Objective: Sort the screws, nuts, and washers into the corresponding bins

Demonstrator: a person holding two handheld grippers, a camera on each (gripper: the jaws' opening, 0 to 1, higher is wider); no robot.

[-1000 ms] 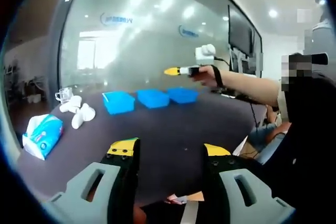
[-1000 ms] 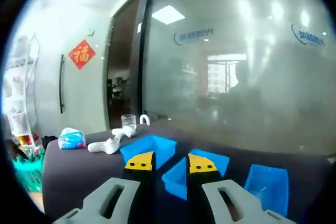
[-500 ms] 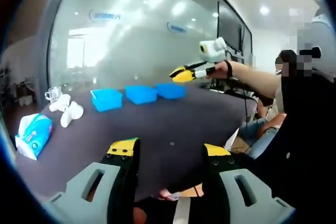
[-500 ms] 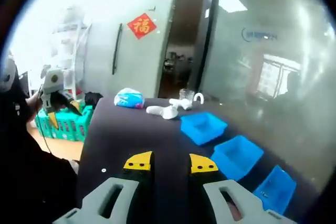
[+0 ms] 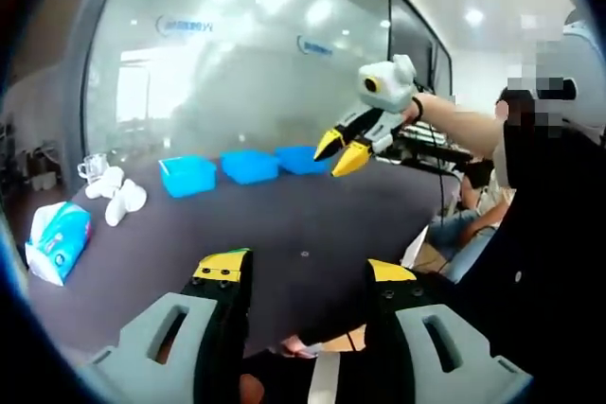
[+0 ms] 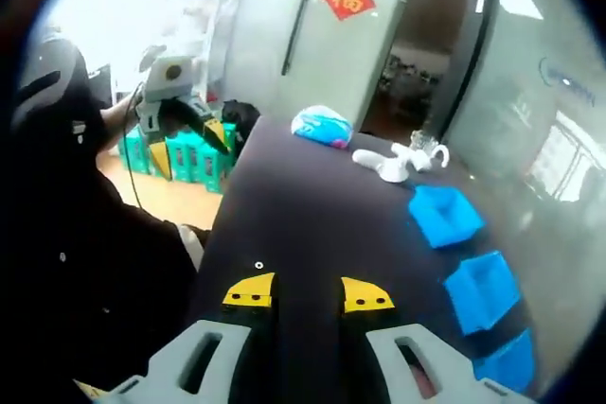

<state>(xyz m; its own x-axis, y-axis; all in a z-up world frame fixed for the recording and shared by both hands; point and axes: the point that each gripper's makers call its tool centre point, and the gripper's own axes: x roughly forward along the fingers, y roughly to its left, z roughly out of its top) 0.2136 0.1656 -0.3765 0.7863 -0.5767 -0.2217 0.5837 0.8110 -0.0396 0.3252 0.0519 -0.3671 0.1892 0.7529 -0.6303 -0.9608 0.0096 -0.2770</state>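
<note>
Well beyond the released left hand-held gripper (image 5: 303, 272), perhaps a washer (image 5: 304, 254), bins (image 5: 248, 166) farther.

The tabletop (image 5: 284, 224) looks matt and dark, like cloth or a soft mat, with no sheen. The three bins (image 5: 248, 166) are smooth bright-blue plastic, evenly coloured and slightly glossy. The left claw (image 5: 305, 272) has grey moulded plastic jaws with a dull finish and yellow tips; the right claw (image 6: 308, 292) is made the same way. The tissue pack (image 5: 59, 241) wears a shiny plastic film wrapper. The white pieces (image 5: 118, 198) beside it look smooth and glazed. Behind the tabletop, the frosted glass wall (image 5: 237, 73) is glossy and mirrors the ceiling lights.
</note>
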